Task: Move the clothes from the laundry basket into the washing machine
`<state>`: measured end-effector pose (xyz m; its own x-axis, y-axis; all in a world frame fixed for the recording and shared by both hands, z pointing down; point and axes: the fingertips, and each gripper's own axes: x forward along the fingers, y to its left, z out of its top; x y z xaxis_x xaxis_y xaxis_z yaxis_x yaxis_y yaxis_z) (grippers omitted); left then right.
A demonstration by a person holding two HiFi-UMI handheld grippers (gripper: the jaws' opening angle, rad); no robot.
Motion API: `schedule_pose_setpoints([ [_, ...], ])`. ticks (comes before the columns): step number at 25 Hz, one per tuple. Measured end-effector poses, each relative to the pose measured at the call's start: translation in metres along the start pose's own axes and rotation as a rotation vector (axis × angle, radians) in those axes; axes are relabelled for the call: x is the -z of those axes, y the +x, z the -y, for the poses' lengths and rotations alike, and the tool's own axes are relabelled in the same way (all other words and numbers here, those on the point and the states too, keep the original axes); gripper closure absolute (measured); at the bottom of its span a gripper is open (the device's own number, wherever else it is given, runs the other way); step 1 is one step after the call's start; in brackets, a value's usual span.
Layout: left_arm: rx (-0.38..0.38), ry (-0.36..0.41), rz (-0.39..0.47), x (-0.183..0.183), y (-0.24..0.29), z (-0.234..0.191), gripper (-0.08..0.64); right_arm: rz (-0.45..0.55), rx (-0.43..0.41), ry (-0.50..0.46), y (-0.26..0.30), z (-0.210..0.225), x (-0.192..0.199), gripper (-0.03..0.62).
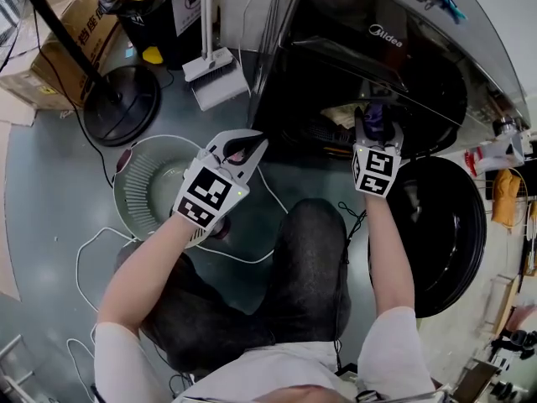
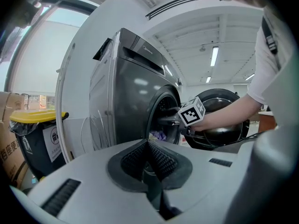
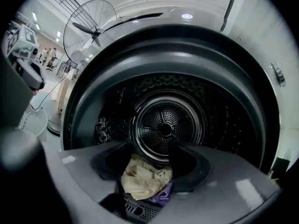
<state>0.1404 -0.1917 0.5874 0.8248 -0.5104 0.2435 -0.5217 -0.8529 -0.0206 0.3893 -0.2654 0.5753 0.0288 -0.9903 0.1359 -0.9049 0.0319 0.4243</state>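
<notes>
Glossy dark washing machine [image 1: 336, 74]; perforated metal drum [image 3: 166, 125]; cream cloth [image 3: 142, 181], seemingly waffle-textured.

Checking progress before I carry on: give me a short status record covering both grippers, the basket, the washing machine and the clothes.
left gripper: shut, empty, over the basket's rim
right gripper: at the drum mouth, jaws apart, clothes between them; can't tell if gripped
clothes: cream piece over a purple one
basket: no clothes in the part that shows
washing machine: door open, drum looks bare at the back
</notes>
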Motion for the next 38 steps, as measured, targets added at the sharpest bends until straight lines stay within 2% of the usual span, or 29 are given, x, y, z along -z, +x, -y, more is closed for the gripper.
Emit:
schedule_pose_setpoints([
  [9,0.003,-0.080,0.125,-0.040,-0.013,-0.014,0.555,0.039,0.003,0.013,-0.020,-0.021,-0.019,0.436],
  [13,-0.025,-0.061,0.080,-0.024,-0.009,-0.018,0.555,0.058,0.001,0.010,-0.026,-0.027,-0.029,0.467],
  [18,-0.056,-0.046,0.063,-0.013,-0.014,-0.023,0.555,0.081,-0.018,0.014,-0.034,-0.035,-0.045,0.496],
  [22,-0.050,0.022,0.015,-0.002,-0.016,-0.018,0.555,0.090,-0.029,0.043,-0.041,-0.039,-0.055,0.519],
  [24,-0.044,0.035,0.017,-0.005,-0.017,-0.016,0.555,0.097,-0.045,0.049,-0.044,-0.047,-0.060,0.529],
  [29,-0.040,0.031,0.049,-0.016,-0.019,-0.012,0.555,0.106,-0.101,0.050,-0.043,-0.072,-0.068,0.538],
  [34,-0.072,0.030,0.000,0.006,-0.024,-0.022,0.555,0.123,-0.166,0.068,-0.046,-0.098,-0.081,0.559],
  [38,-0.100,-0.014,0.028,-0.004,-0.034,-0.036,0.555,0.146,-0.225,0.083,-0.044,-0.123,-0.092,0.560],
])
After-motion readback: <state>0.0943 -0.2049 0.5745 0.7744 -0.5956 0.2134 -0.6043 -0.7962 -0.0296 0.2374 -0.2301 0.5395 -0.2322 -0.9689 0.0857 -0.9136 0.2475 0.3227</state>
